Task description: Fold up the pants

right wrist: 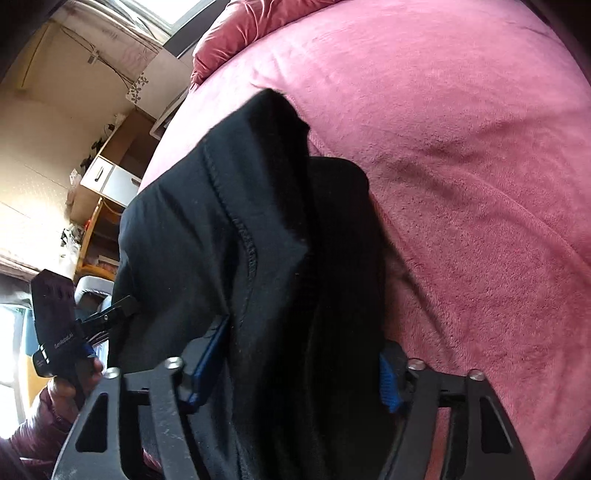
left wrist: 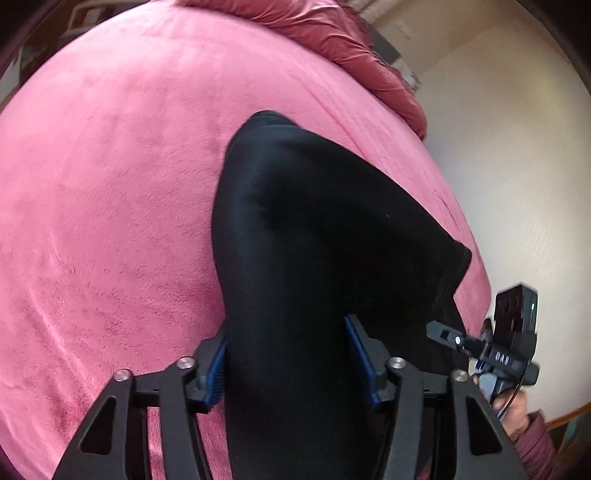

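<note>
two grippers, both clamped on black pants. left gripper (left wrist: 286, 360) pinching a bunched fold of pants (left wrist: 314, 229) between blue pads (left wrist: 218, 373), cloth running up toward 12 o'clock over pink blanket (left wrist: 110, 184). right gripper (right wrist: 295, 363) pinching thick stitched layers of pants (right wrist: 258, 221), blue pads (right wrist: 388, 384) pressed on both sides. other gripper seen at 4 o'clock in left view, at 8 o'clock in right view. crumpled red duvet (left wrist: 332, 33) at 12 o'clock. wooden shelves (right wrist: 110, 177) at 9 o'clock.
</note>
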`<act>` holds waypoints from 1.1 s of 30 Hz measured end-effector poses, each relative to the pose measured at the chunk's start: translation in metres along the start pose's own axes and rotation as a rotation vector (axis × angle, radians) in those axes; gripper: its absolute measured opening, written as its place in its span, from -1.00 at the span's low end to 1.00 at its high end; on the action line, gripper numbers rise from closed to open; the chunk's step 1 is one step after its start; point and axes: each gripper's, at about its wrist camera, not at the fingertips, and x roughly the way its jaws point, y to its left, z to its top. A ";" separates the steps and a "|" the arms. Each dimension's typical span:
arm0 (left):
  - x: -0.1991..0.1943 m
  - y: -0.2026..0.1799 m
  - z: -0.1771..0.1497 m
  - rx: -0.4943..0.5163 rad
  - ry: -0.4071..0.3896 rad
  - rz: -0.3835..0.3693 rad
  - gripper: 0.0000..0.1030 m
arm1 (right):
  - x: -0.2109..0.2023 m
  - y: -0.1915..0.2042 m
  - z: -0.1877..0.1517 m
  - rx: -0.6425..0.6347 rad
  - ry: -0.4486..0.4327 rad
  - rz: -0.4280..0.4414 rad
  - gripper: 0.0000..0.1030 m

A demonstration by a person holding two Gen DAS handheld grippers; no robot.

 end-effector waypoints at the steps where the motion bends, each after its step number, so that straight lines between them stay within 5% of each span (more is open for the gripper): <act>1: -0.003 -0.003 -0.001 0.007 -0.003 -0.007 -0.11 | -0.001 0.002 -0.001 -0.006 -0.004 -0.003 0.14; 6: -0.027 -0.012 -0.007 0.043 -0.035 -0.043 -0.23 | -0.009 0.017 -0.007 -0.022 -0.026 -0.009 -0.08; 17: -0.102 0.009 -0.031 0.051 -0.160 -0.025 -0.24 | -0.011 0.098 -0.002 -0.189 -0.019 0.048 -0.11; 26: -0.119 0.063 0.059 0.014 -0.255 0.081 -0.24 | 0.045 0.169 0.089 -0.271 -0.021 0.066 -0.11; 33: -0.073 0.090 0.104 -0.020 -0.170 0.160 -0.09 | 0.091 0.175 0.148 -0.223 0.005 0.036 -0.11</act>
